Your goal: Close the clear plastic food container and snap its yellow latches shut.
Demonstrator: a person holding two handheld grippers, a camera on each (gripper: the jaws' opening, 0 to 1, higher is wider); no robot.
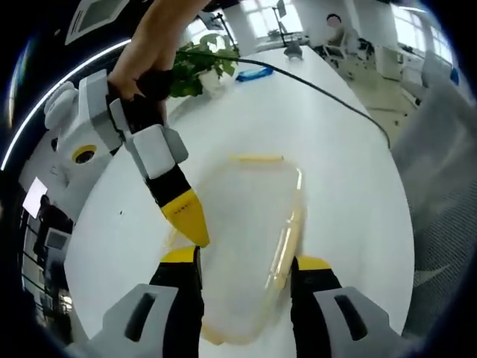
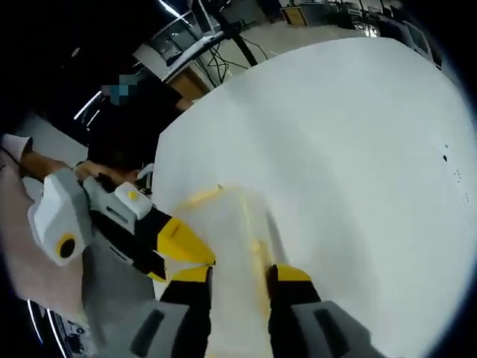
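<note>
The clear plastic food container [image 1: 246,216] lies on the white table [image 1: 298,127], blurred, its lid lying on top. A yellow latch [image 1: 257,159] runs along its far end and another yellow latch [image 1: 287,246] along its right side. My left gripper [image 1: 246,261] is open, its jaws standing either side of the container's near half. My right gripper [image 1: 190,220], held by a hand [image 1: 149,52], comes in from the upper left with its yellow tip at the container's left edge. In the right gripper view, my right gripper [image 2: 240,274] is open over the container [image 2: 223,216], beside the left gripper [image 2: 182,250].
A potted green plant [image 1: 197,63], a blue object [image 1: 253,73] and a black cable [image 1: 320,89] lie at the table's far end. A grey chair [image 1: 440,186] stands at the right. A person in dark clothes [image 2: 127,127] is behind the table edge; bare table [image 2: 358,149] stretches right.
</note>
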